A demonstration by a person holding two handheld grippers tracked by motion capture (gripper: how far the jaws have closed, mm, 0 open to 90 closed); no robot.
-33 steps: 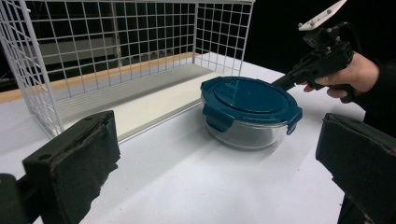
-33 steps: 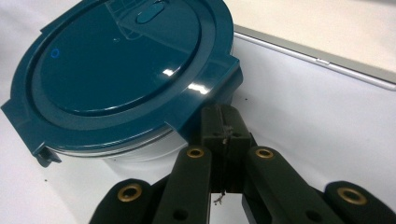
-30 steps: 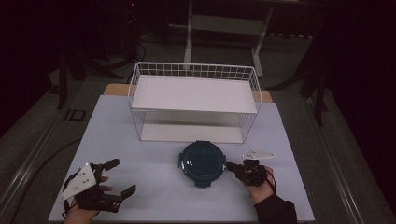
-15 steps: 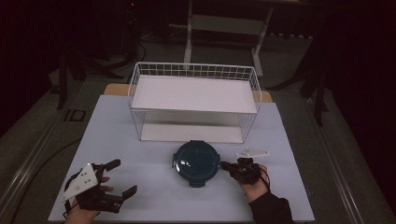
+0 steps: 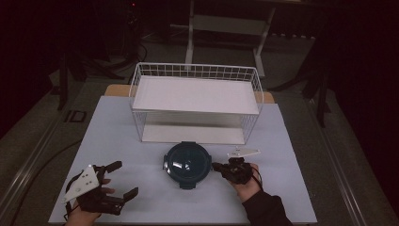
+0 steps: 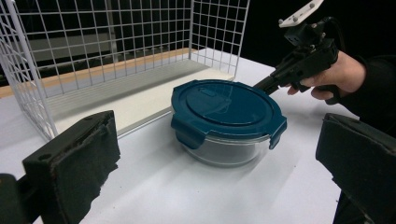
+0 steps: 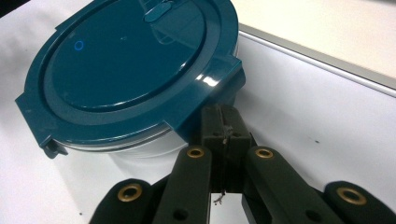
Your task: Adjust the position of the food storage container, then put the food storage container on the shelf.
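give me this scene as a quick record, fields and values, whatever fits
surface: white table
container: round glass container with teal clip lid, lid on, in front of the rack
rack: white wire basket rack at the back of the table, nothing on its shelves
left gripper: jaws wide open, apart from the container, near the table's front left
right gripper: jaws shut together, tips under a lid clip on the container's right side

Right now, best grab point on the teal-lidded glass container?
Judging by its shape, take the container across the glass bowl just under the lid rim, from the near side where the open left claw already faces it. The lid's latch tabs stick out and may unclip; the shut right claw sits at one.
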